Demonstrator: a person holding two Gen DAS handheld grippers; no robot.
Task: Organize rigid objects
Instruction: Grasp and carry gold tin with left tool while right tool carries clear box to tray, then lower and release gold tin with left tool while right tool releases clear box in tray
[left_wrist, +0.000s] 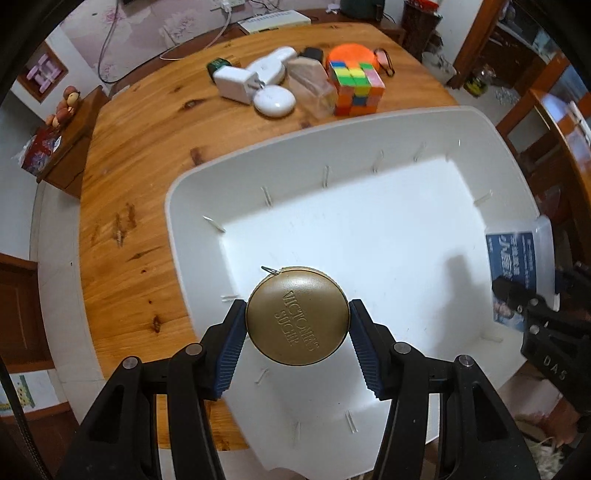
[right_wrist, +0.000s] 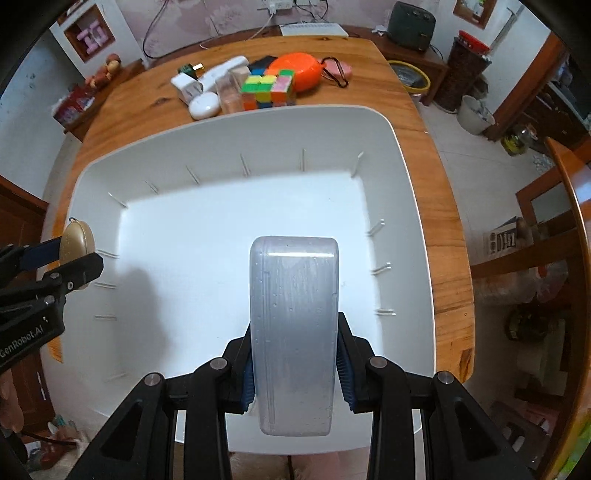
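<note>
My left gripper is shut on a round gold tin and holds it above the near left part of the white bin. It also shows at the left edge of the right wrist view. My right gripper is shut on a translucent plastic box, held on edge above the white bin. That box, with a blue label, shows at the right in the left wrist view.
Beyond the bin on the wooden table lie a colourful cube puzzle, an orange case, a clear box, a white charger and white round cases. The table edge is near the bin's right side.
</note>
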